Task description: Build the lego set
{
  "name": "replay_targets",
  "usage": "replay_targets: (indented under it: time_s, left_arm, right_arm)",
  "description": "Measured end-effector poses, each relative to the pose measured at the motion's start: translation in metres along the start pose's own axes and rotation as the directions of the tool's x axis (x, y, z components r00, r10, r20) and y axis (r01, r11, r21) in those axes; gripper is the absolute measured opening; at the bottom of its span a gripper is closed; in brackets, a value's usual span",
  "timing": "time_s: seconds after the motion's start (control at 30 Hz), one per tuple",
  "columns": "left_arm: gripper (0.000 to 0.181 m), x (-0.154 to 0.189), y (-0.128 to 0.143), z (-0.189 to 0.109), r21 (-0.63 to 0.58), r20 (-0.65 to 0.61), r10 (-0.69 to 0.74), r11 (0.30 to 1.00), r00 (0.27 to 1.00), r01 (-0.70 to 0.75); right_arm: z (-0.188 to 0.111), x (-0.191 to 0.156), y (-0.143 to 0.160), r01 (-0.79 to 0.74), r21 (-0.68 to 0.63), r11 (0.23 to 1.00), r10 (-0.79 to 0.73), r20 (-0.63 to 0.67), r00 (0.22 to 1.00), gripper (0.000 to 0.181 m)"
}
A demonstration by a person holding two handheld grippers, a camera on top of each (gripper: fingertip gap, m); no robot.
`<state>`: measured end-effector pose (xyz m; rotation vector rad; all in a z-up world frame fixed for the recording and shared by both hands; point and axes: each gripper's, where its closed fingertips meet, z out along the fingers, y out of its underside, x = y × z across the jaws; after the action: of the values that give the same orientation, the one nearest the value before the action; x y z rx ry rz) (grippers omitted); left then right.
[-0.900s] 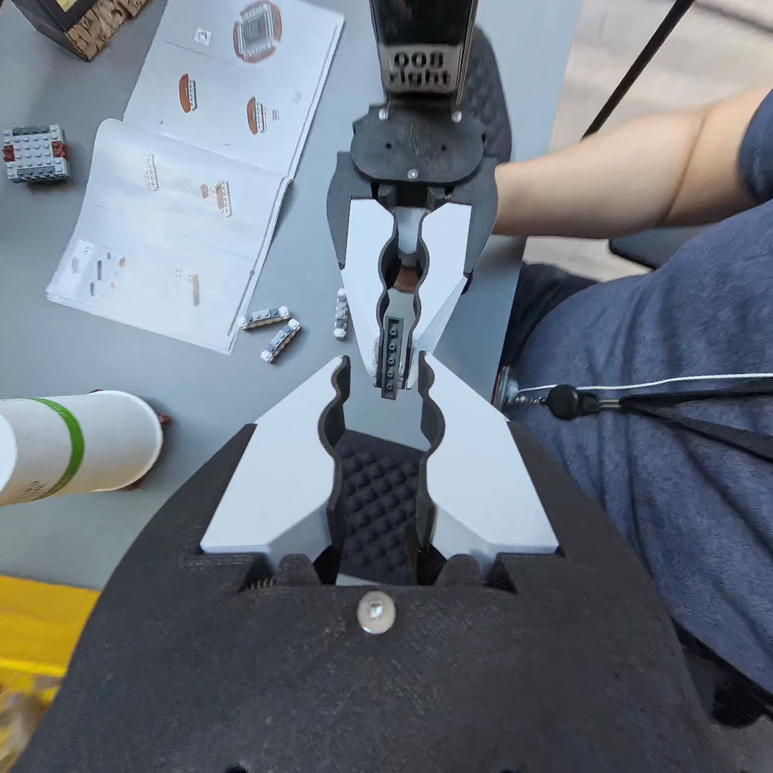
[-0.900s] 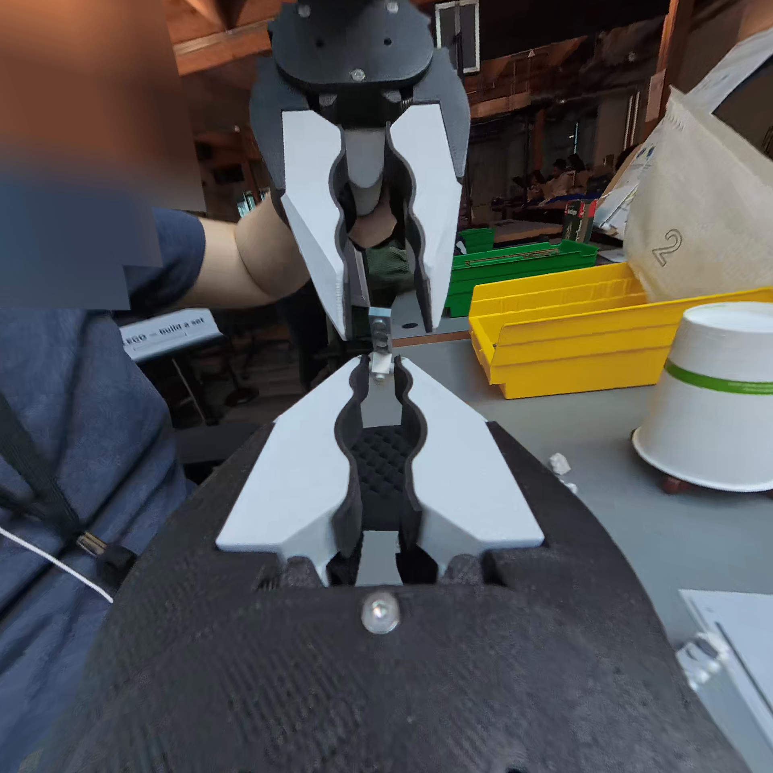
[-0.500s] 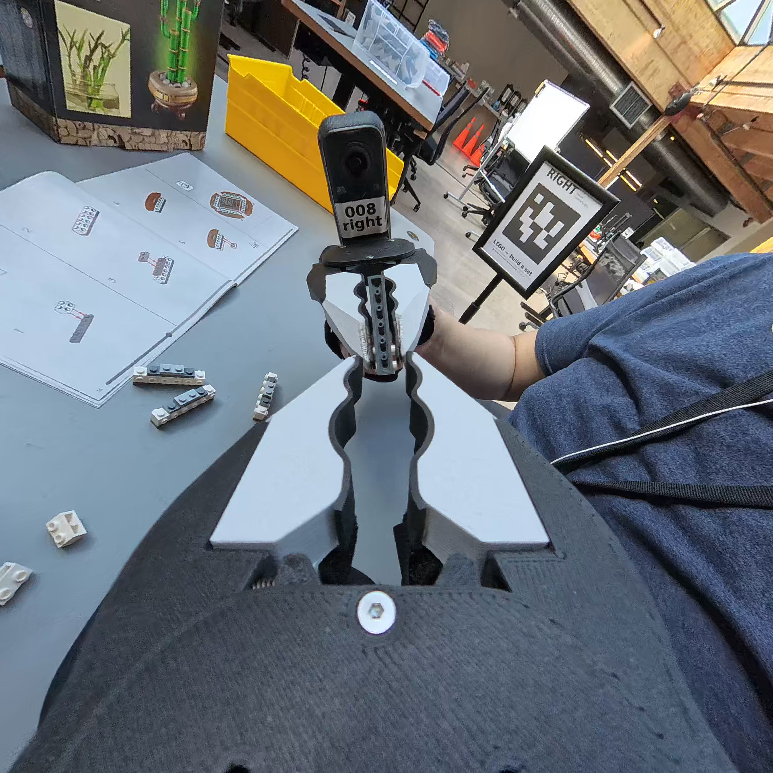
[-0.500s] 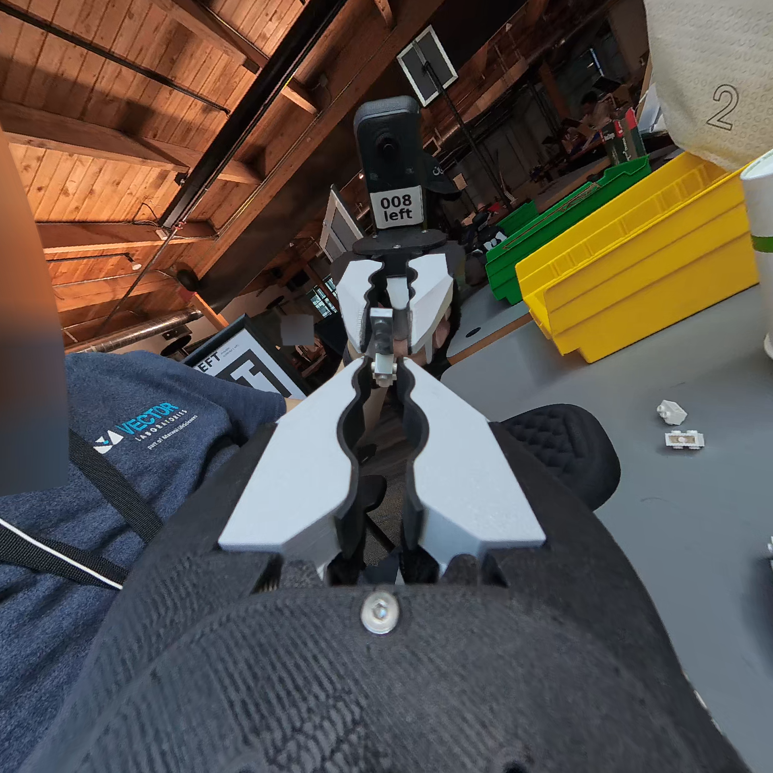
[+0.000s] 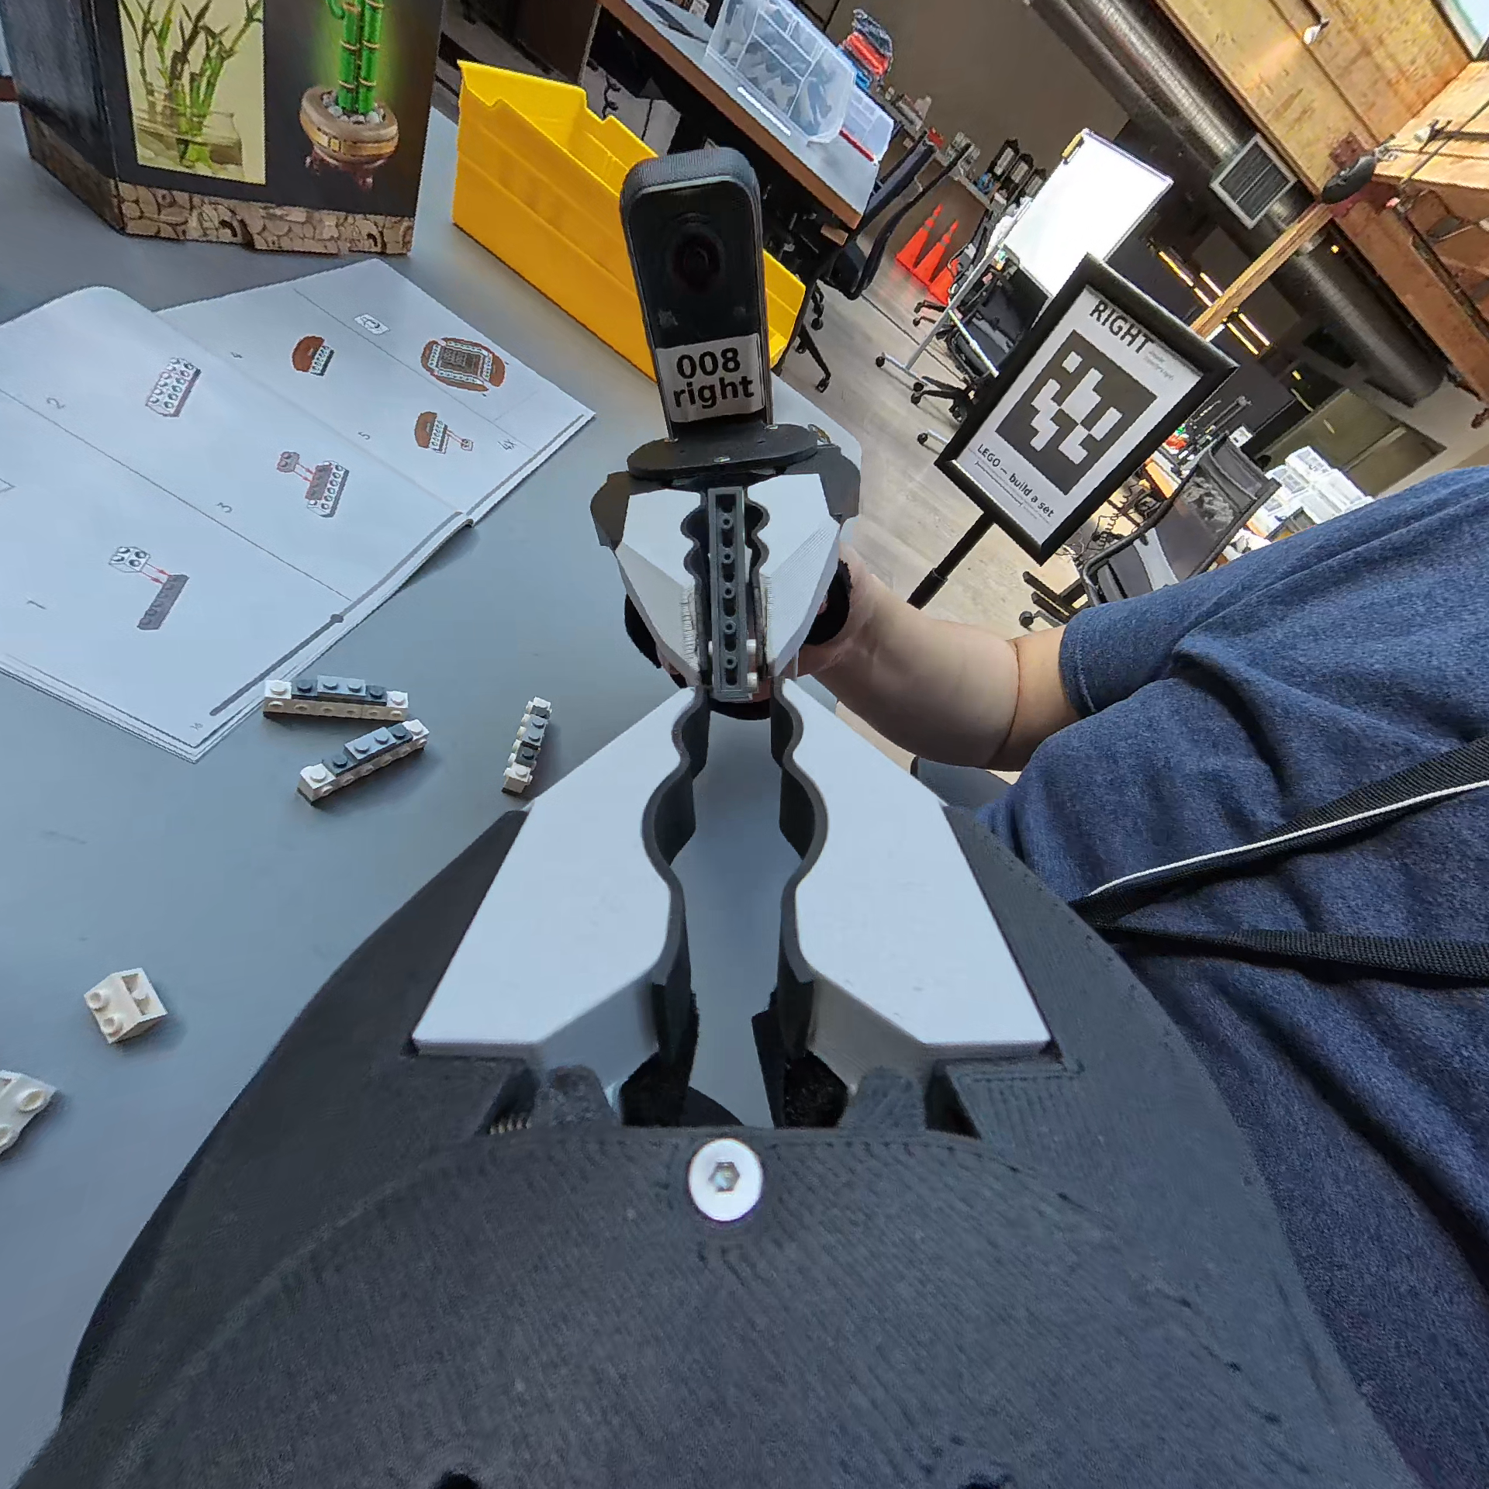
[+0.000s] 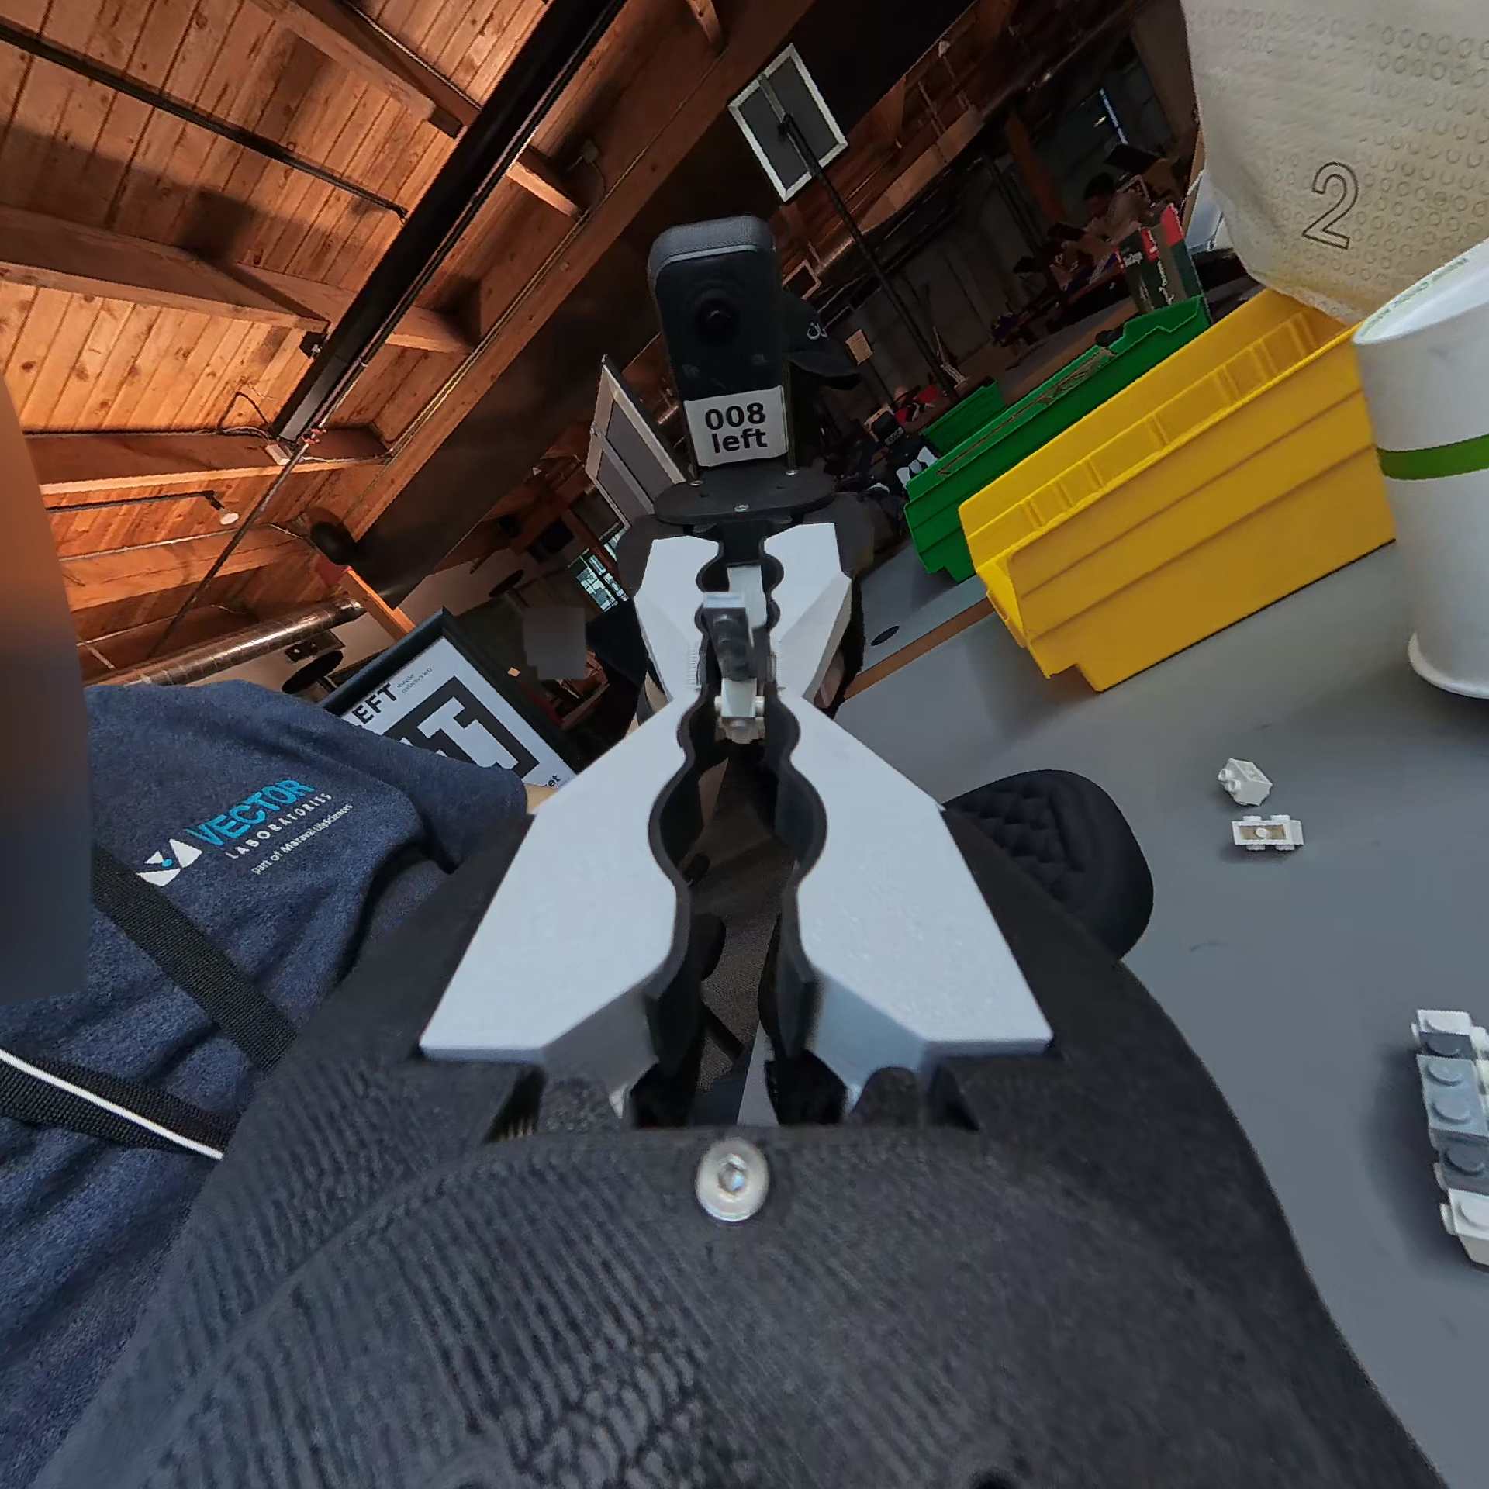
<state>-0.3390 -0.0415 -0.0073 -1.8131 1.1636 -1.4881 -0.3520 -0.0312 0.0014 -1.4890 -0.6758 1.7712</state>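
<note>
My right gripper [image 5: 729, 685] faces my left gripper [image 5: 733, 713] tip to tip above the table edge. It is shut on a long dark grey plate [image 5: 727, 580] that lies lengthwise between its fingers, with small white pieces at the near end. My left gripper's jaws stand narrow around that near end. In the right wrist view the white end piece [image 6: 737, 709] sits between my right gripper's tips [image 6: 739, 721], and the left gripper [image 6: 729, 653] grips the piece from the other side.
An open instruction booklet [image 5: 242, 483], the set box [image 5: 217, 113] and a yellow bin [image 5: 564, 201] lie at the back left. Three plate assemblies [image 5: 334, 699] and white bricks [image 5: 125, 1003] lie on the grey table. A white cup [image 6: 1442, 499] stands by it. The person's blue shirt [image 5: 1289, 806] fills the right. Left and right tips are no more than a few centimetres apart. The white cup [image 6: 1442, 499] is about 20 cm from both grippers' fingertips.
Both grippers tilted up from looking down at the table to a level pose, still tip to tip. My left jaws narrowed around the plate's end.
</note>
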Motion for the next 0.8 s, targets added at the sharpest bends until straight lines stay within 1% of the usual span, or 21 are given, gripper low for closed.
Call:
replay_targets:
  time_s: [0.2, 0.23, 0.27, 0.3, 0.37, 0.4, 0.43, 0.5, 0.57, 0.67, 0.8]
  left_arm:
    - [0.009, 0.000, -0.001, -0.001, 0.062, -0.055, -0.050, 0.997, 0.997, 0.054]
    - [0.009, 0.000, 0.000, -0.001, 0.069, -0.066, -0.061, 0.995, 0.996, 0.065]
    - [0.009, 0.000, 0.001, -0.001, 0.076, -0.072, -0.073, 0.994, 0.995, 0.078]
    - [0.009, 0.000, 0.003, -0.001, 0.081, -0.075, -0.085, 0.993, 0.994, 0.091]
    - [0.009, -0.001, 0.005, -0.002, 0.093, -0.079, -0.102, 0.990, 0.992, 0.109]
    - [0.009, -0.002, 0.006, -0.002, 0.102, -0.078, -0.111, 0.988, 0.991, 0.119]
    - [0.009, -0.003, 0.006, -0.003, 0.111, -0.077, -0.118, 0.986, 0.990, 0.126]
    - [0.009, -0.003, 0.008, -0.004, 0.113, -0.080, -0.127, 0.984, 0.989, 0.135]
    - [0.009, -0.004, 0.010, -0.003, 0.106, -0.075, -0.124, 0.986, 0.989, 0.132]
    - [0.009, -0.005, 0.014, -0.003, 0.094, -0.058, -0.117, 0.988, 0.991, 0.122]
    - [0.012, -0.008, 0.015, -0.005, 0.111, -0.039, -0.115, 0.987, 0.993, 0.119]
  right_arm:
    - [0.002, 0.000, -0.001, 0.029, -0.013, 1.000, -0.029, 0.008, 1.000, 0.010]
    - [0.002, 0.000, 0.000, 0.033, -0.027, 0.999, -0.032, 0.005, 0.999, 0.014]
    - [0.001, 0.002, -0.002, 0.030, -0.029, 0.999, -0.030, -0.008, 1.000, 0.026]
    - [-0.001, 0.001, -0.006, 0.028, -0.014, 1.000, -0.028, -0.006, 1.000, 0.031]
    - [-0.006, -0.001, -0.018, 0.021, 0.024, 0.999, -0.021, 0.009, 1.000, 0.023]
    - [-0.008, 0.000, -0.021, 0.016, 0.026, 1.000, -0.016, 0.000, 1.000, 0.023]
    - [-0.009, 0.004, -0.022, 0.014, 0.012, 1.000, -0.014, -0.022, 1.000, 0.023]
    - [-0.009, 0.007, -0.020, 0.029, -0.026, 0.999, -0.030, -0.045, 0.999, 0.015]
    - [-0.006, 0.006, -0.018, 0.042, -0.062, 0.997, -0.044, -0.040, 0.998, 0.006]
    - [-0.003, 0.007, -0.014, 0.012, -0.102, 0.995, -0.015, -0.033, 0.999, 0.006]
    - [0.004, 0.011, -0.006, -0.003, -0.177, 0.984, -0.003, -0.031, 1.000, 0.006]
